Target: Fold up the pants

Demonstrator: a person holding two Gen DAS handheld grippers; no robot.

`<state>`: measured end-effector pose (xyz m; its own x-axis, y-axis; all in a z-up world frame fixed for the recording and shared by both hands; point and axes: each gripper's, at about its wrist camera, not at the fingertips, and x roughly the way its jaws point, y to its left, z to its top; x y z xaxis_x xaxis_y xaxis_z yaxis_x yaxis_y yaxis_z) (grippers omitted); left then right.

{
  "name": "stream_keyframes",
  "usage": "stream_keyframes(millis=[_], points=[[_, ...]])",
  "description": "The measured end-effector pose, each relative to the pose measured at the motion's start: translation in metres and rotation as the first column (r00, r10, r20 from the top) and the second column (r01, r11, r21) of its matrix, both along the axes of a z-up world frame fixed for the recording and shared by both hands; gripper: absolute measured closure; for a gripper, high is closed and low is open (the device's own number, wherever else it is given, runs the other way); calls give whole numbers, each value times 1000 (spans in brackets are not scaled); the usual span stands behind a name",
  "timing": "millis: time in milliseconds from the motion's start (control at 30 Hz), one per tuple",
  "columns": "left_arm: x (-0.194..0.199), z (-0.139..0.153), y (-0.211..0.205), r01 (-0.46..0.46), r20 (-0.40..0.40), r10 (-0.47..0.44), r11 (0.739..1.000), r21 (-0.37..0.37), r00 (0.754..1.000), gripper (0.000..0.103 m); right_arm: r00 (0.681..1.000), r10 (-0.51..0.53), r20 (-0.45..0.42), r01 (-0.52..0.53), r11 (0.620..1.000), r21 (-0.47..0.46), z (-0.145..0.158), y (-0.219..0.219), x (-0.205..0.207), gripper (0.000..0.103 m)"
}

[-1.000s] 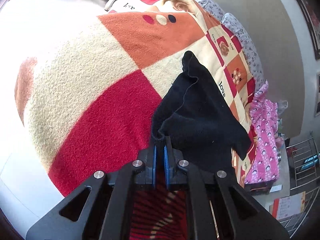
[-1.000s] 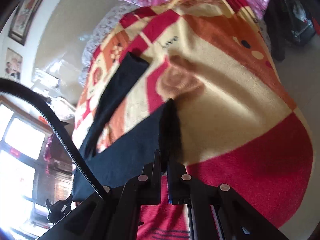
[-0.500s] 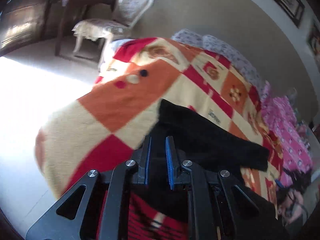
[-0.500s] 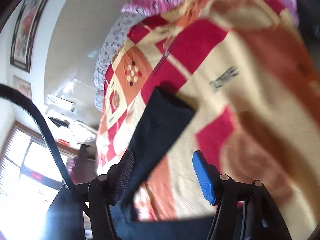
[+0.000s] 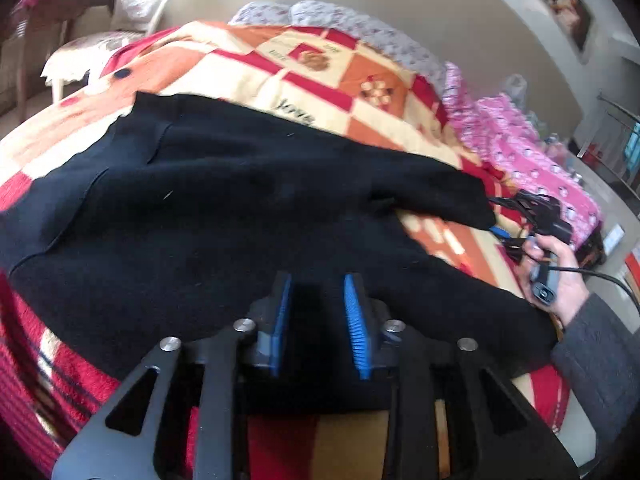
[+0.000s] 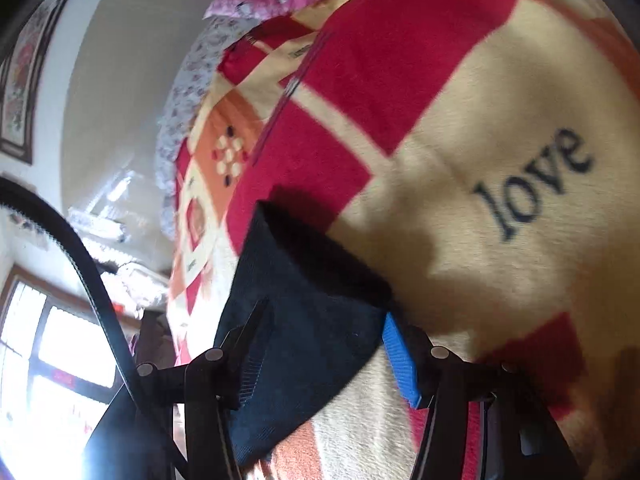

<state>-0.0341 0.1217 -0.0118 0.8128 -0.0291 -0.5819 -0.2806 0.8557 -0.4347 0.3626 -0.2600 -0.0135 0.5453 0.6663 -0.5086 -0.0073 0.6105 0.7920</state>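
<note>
Black pants [image 5: 224, 208] lie spread across a checked red, orange and cream blanket [image 5: 320, 64] on a bed. My left gripper [image 5: 318, 316] is open, its blue pads just above the near edge of the pants. In the left wrist view a hand holds my right gripper [image 5: 536, 216] at the far leg end of the pants. In the right wrist view my right gripper [image 6: 324, 344] is open with the black leg cuff [image 6: 308, 312] between its fingers, not pinched.
A pink patterned quilt [image 5: 532, 148] lies at the bed's right side, floral pillows [image 5: 340, 24] at the head. A white chair [image 5: 116, 28] stands at the left. A metal rack [image 5: 624, 148] is at the far right. A window [image 6: 44, 360] is bright.
Both grippers have opened and let go of the pants. The pants now lie flat on the blanket. My right gripper has moved to the leg cuff; the left has lowered over the near edge.
</note>
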Motion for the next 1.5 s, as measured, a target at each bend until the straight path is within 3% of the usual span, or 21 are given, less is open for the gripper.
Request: stream_keyframes(millis=[133,233,300,400,500,600,733,900,1000,1067,1167,1233,1300,1367,1500], points=[[1,2,-8,-11,-14,12,998,59,1000,75,997,27,68,-24,999,-47,2,8,-6,52],[2,2,-10,-10,-21,12,997,77,1000,75,999,9,40,-6,998,-67,-3,6,-3,70],[2,-1,-7,-7,-13,8,998,56,1000,75,999,-33,4,34,998,-53,-8,0,1,92],[1,-2,-5,-4,-4,4,999,37,1000,75,997,-4,72,13,991,-130,7,6,-7,98],[1,-2,-5,-3,-5,3,999,34,1000,75,995,8,101,16,973,-230,29,9,-24,99],[0,-2,-3,0,0,0,1000,20,1000,75,992,-8,128,42,963,-266,52,-1,-49,99],[0,-3,-2,4,1,-4,1000,11,1000,75,993,-73,88,96,951,-295,65,-32,-79,99],[-1,-3,1,9,9,-9,1000,-10,1000,75,994,-109,6,106,944,-313,46,-67,-92,99],[0,-3,1,10,9,-10,1000,-15,1000,75,999,-46,-29,36,959,-282,26,-75,-97,99],[0,-3,-1,10,4,-10,1000,-8,1000,74,998,-53,-43,36,946,-322,11,-80,-98,100],[2,-2,0,12,1,-11,1000,-15,1000,74,997,-72,22,75,975,-208,-3,-96,-108,100],[3,-1,0,17,-4,-17,1000,-12,1000,71,996,-64,62,76,974,-214,-3,-97,-115,98],[6,1,-3,54,0,-54,999,-3,999,53,994,-62,94,81,973,-216,1,-98,-121,87],[9,4,-10,89,-7,-89,996,26,996,43,991,-75,113,96,977,-190,-1,-102,-124,81],[15,6,-23,82,-54,-76,990,113,996,43,990,-57,129,81,980,-184,0,-97,-124,75]])
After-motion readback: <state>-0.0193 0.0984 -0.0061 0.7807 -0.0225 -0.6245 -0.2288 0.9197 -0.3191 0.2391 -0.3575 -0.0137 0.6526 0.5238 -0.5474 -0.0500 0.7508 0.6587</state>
